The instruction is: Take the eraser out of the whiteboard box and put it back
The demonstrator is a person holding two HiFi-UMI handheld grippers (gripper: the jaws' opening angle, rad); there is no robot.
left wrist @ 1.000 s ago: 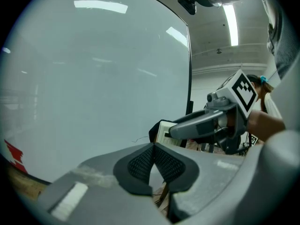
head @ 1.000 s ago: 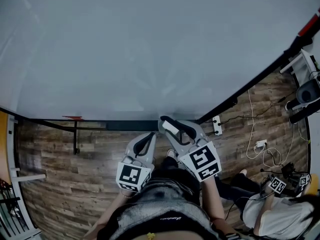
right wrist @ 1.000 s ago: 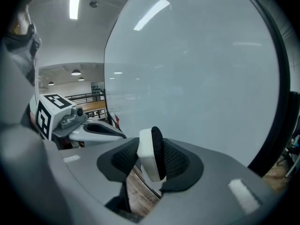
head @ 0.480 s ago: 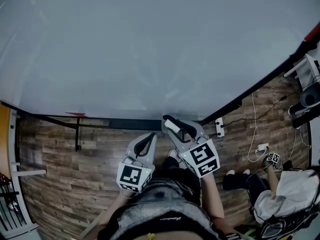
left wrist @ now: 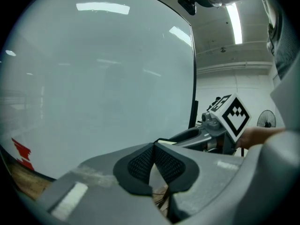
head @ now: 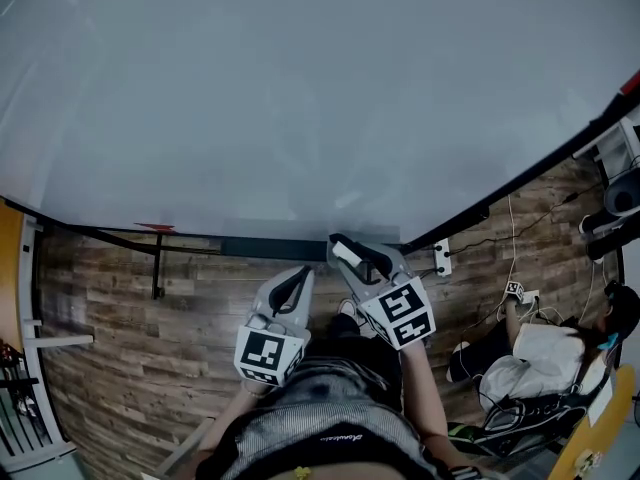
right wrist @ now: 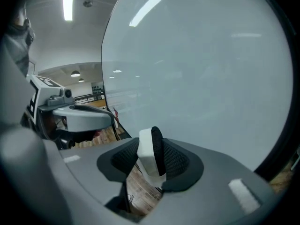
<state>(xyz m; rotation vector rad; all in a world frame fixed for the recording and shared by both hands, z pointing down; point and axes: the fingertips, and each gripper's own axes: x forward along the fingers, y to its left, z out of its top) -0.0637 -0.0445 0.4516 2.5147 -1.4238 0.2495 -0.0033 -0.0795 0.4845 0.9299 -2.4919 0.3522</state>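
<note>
Nearest the camera, the person's torso, with both arms reaching forward. Left tongs were clenched, pads meeting at the tips with nothing between them, held level beside the right ones and idle. Right tongs were grasping the eraser, with its white hard back against one pad and its black felt face against the other, and one end sticking out past the tips. So the eraser was out of the box and in the air, just in front of the bottom edge of the whiteboard. Handling guess: light, with a stiff plastic back and soft felt that gives a bit, not fragile and not slippery on the ribbed pads. The best hold looked like a pinch across the thickness near the middle, so it wouldn't pivot. The present hold looked fine for that. The box showed only as a dark strip along the board's lower edge, just beyond and left of the right tongs' tips. Its inside wasn't visible from above, so I can't tell what else was in it, if anything. It looked like the put-back half of the job, with the eraser not yet set down. Beyond was the wood floor, and well off to the right another person sat on it among cables.
</note>
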